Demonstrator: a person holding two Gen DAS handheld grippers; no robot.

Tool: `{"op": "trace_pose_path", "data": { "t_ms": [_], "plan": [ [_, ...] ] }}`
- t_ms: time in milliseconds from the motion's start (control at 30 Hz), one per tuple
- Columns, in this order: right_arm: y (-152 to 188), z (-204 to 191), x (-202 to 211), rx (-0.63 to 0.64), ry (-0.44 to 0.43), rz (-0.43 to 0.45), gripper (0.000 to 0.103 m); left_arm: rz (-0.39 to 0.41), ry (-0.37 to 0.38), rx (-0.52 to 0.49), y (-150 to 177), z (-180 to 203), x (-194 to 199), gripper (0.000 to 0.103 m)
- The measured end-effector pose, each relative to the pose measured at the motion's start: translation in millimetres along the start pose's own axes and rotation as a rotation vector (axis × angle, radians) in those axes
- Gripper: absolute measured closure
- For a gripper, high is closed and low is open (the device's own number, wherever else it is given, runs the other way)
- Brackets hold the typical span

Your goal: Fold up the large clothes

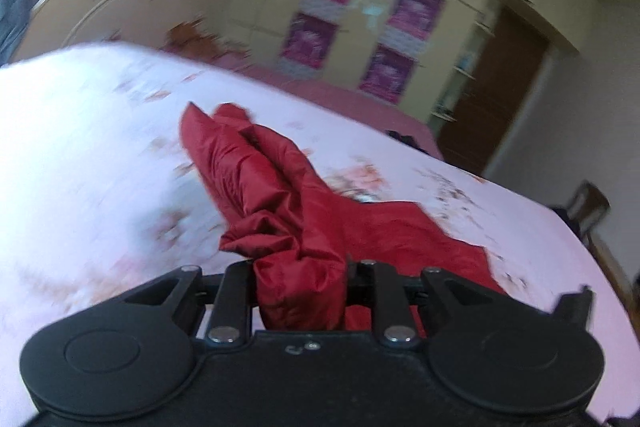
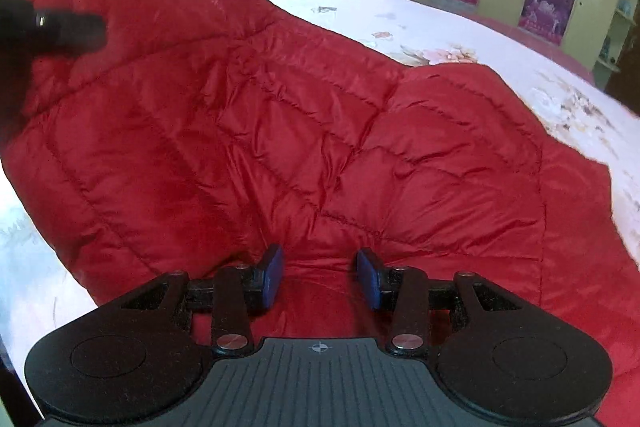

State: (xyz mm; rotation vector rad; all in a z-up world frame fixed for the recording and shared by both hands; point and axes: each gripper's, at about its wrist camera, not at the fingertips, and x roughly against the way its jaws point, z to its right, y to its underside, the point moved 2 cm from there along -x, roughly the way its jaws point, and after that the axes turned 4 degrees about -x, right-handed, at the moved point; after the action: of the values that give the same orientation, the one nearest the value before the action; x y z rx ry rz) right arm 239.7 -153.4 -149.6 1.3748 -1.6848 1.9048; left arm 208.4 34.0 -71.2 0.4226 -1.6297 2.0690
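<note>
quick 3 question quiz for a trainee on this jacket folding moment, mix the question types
1. True or false: the left gripper is shut on a bunch of the red jacket.
2. The right gripper is: A) clamped on the jacket, B) open above the jacket, C) out of view.
3. Fill in: the jacket lies on a floral ____.

Key: 1 true; 2 B; 3 bedsheet.

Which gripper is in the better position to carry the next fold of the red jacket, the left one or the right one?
Probably the left. The left gripper is already shut on a bunched part of the red jacket, so it can pull that part over. The right gripper is open above the fabric.
</note>
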Motion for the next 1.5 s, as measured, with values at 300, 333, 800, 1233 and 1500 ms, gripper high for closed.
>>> {"op": "trace_pose_path", "data": {
  "t_ms": [300,333,800,1233,1500],
  "plan": [
    [9,72,88,-0.154,0.076,0.089,0.061,-0.006,0.150,-0.225,-7,104,-16,0.082],
    [17,84,97,-0.169,0.103,0.084,0.061,-0.013,0.170,-0.240,-2,115,-19,0.082],
    [98,144,119,-0.394,0.141,0.001,0.061,-0.200,0.297,-0.464,100,212,-85,0.081],
    [85,192,188,-0.547,0.117,0.135,0.061,-0.152,0.403,-0.337,61,203,-29,0.013],
    [45,180,203,-0.562,-0.020,0.239,0.026,-0.058,0.155,-0.249,24,142,-27,0.016]
  ]
}}
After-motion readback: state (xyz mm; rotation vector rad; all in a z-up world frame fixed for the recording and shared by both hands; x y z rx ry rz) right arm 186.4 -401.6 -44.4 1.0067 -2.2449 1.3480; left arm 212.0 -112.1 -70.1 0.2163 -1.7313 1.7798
